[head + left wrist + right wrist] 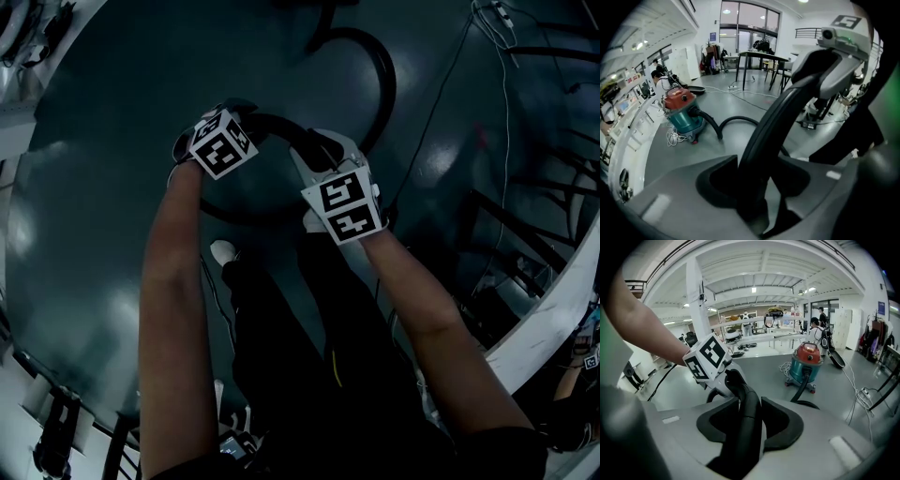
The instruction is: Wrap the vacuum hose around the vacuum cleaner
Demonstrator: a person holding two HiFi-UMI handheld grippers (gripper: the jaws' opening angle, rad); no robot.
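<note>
You held the vacuum hose (771,126) off the floor (122,122) with both grippers, side by side and close together in front of you. Your right gripper (750,420) was closed on the hose: its view showed the black tube running straight up between the two pads, with both pads pressed against it. Your left gripper (759,176) had the smoother, curved stretch of the hose standing between its jaws. The tube lay against one pad, but a strip of floor showed between it and the other, so that gripper stood open around the hose rather than clamped on it. From each gripper's view the other one showed just beyond, on the same length of hose.

From your head view, the hose passed under both hands and curved away in a dark loop across the floor ahead of you.

The vacuum cleaner (683,112), a teal canister with a red top, stood upright on the floor, well apart from your hands. The far end of the hose was plugged into its front and ran from there along the floor in an arc. A loose coil of white cable (672,138) lay on the floor against the vacuum's base.
</note>
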